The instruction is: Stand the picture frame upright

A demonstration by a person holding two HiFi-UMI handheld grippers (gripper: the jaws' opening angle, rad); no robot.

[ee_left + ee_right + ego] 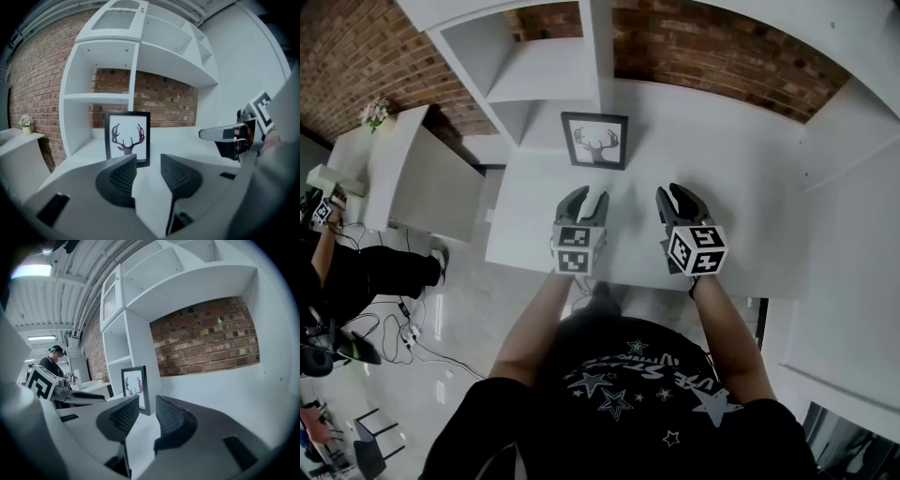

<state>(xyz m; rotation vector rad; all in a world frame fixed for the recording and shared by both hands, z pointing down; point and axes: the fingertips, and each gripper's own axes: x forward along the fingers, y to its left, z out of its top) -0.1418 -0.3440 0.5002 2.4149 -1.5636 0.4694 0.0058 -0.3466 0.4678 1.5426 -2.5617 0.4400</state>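
Frame (127,138) upright, vert., faces L hand-held gripper (148,163), R hand-held gripper (147,403); both parted, empty.

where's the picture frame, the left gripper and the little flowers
picture frame (127,138): left gripper view, on the deer print
left gripper (584,199): head view, midway between its fingertips
flowers (26,120): left gripper view, on the blossoms

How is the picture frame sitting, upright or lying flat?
Upright. The frame stands on its bottom edge on the table, and both gripper views show its face vertical.
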